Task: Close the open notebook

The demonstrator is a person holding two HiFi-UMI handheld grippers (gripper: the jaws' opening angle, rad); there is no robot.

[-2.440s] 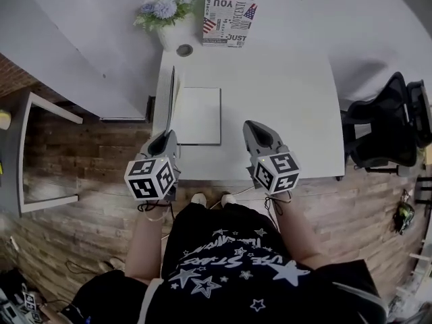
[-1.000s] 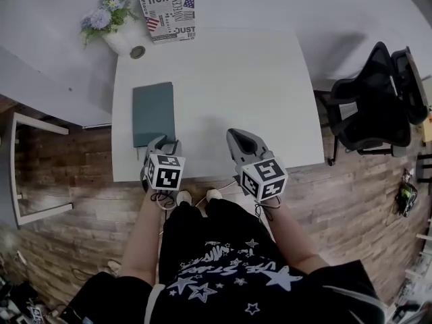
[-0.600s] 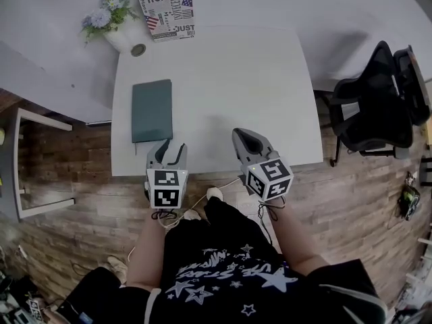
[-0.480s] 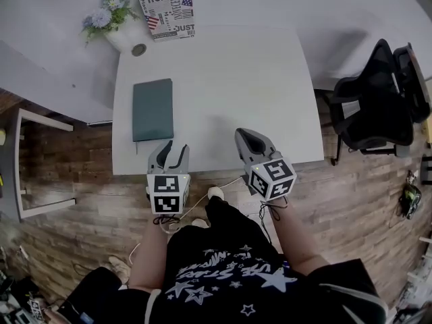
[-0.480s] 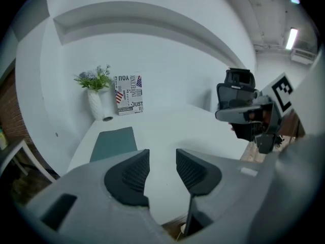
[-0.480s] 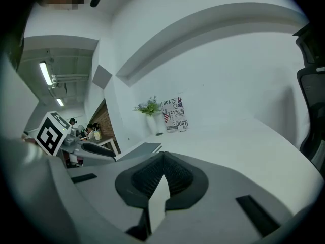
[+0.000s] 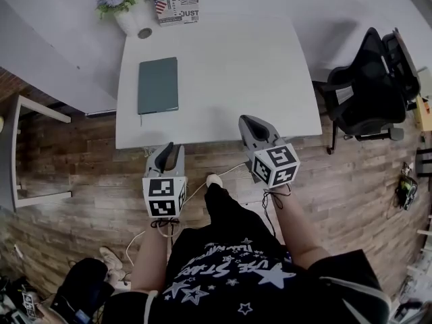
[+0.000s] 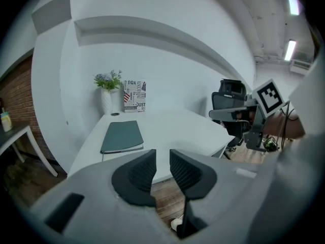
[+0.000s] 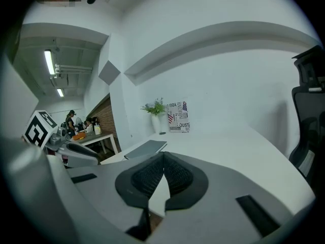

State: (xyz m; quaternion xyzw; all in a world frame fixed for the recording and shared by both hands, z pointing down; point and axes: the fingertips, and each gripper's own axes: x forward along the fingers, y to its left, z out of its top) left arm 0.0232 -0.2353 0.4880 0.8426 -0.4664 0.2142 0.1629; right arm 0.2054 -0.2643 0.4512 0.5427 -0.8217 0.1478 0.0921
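The dark green notebook (image 7: 158,85) lies closed and flat on the left part of the white table (image 7: 256,59); it also shows in the left gripper view (image 8: 121,136) and as a thin slab in the right gripper view (image 9: 146,148). My left gripper (image 7: 169,148) hangs just off the table's near edge, over the wooden floor, well short of the notebook. Its jaws (image 8: 162,155) have just been closing; a narrow gap remains and nothing is between them. My right gripper (image 7: 247,121) hovers at the near edge with its tips together (image 9: 163,157), empty.
A white vase of flowers (image 7: 125,9), a printed sign (image 7: 175,1) and a small round dark object (image 7: 145,33) stand at the table's far end. A black office chair (image 7: 368,79) is at the right, a grey side table (image 7: 27,147) at the left. A cable (image 7: 223,175) trails on the floor.
The notebook, open with its cover upright at first, now lies closed. Both grippers have drawn back toward the person; the left one has left the table edge and its jaws have narrowed.
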